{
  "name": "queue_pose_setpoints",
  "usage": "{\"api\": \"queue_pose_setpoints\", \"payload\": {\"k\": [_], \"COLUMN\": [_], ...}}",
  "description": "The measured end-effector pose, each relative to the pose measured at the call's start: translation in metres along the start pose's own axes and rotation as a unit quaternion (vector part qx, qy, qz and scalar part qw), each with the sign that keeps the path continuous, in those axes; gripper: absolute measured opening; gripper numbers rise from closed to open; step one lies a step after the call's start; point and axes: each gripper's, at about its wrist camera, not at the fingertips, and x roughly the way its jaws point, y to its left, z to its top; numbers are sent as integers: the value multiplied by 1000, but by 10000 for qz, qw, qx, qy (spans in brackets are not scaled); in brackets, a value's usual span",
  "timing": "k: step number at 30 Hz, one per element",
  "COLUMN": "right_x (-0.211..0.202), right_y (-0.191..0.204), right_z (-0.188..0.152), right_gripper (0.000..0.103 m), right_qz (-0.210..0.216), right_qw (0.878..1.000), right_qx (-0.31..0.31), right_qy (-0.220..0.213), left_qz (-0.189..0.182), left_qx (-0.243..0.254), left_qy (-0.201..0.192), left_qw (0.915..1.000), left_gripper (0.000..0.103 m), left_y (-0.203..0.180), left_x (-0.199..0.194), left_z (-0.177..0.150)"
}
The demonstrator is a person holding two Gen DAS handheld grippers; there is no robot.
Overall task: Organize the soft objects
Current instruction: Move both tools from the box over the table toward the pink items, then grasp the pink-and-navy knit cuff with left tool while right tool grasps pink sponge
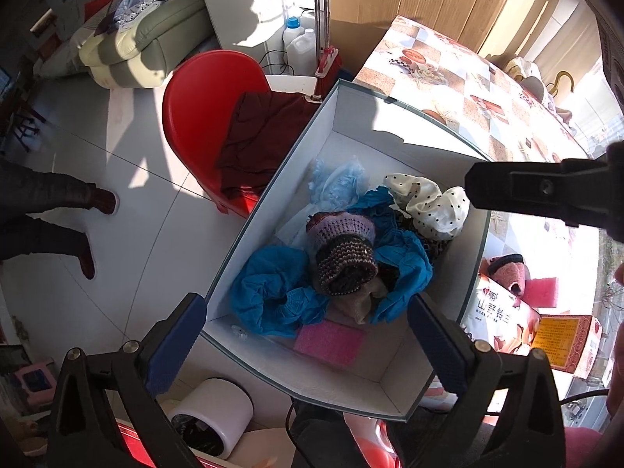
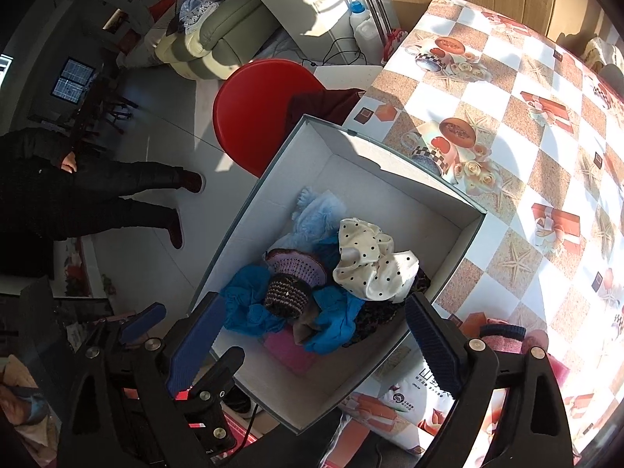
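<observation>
red chair (image 1: 202, 117) just beside white box (image 1: 273, 179)

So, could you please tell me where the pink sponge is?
In both wrist views the pink sponge lies inside the white box, at its near end, just below the blue cloth.

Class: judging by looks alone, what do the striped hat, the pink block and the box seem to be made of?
Striped hat: knitted or crocheted yarn, matte; the chunky stitch rows show.
Pink block: probably foam or sponge; flat slab, finely grainy surface.
Box: likely cardboard, smooth white inside; thin stiff walls with creased corners.
</observation>
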Motion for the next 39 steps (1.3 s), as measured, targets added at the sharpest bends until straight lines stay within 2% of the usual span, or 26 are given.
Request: {"api": "queue_pose_setpoints", "payload": {"k": [1, 2, 6, 10, 13, 18, 22, 28, 34, 39], "right_x": [0, 0, -6, -26, -49, -77, -73, -36, 9, 32], "right_y": [-1, -2, -12, -39, -71, -136, -182, -244, -287, -298], "right_z": [0, -1, -5, -8, -8, -16, -26, -53, -75, -84], "right_gripper": [102, 103, 103, 103, 103, 103, 103, 103, 103, 103], "right_qz": [-14, -12, 7, 18, -114, -410, -817, -1027, -564, -267], "right_qw": [10000, 10000, 10000, 9996, 9986, 9939, 9886, 9758, 9615, 9542], "right_qx": [0, -7, 3, 255, 511, 1019, 1146, 1322, 1679, 1691], "right_qy": [13, 20, 66, 153, 97, 93, 527, 1408, 2100, 2453], "left_qz": [-56, -127, -379, -512, -651, -918, -975, -1000, -816, -547], "left_qx": [-54, -115, -268, -165, 66, 900, 1760, 2585, 2589, 2625], "left_qy": [-28, -80, -205, -192, -107, 5, 68, 580, 1370, 1696], "left_qw": [10000, 9998, 9987, 9984, 9978, 9917, 9795, 9591, 9526, 9483], "left_gripper": [103, 103, 103, 103, 103, 103, 103, 103, 103, 103], "left_y": [1, 2, 2, -9, -25, -79, -134, -210, -255, -272], "left_x": [-1, -3, -11, -16, -17, -17, -17, 7, 64, 100], "left_z": [1, 1, 6, 8, 6, 5, 3, -3, 3, 8]}}
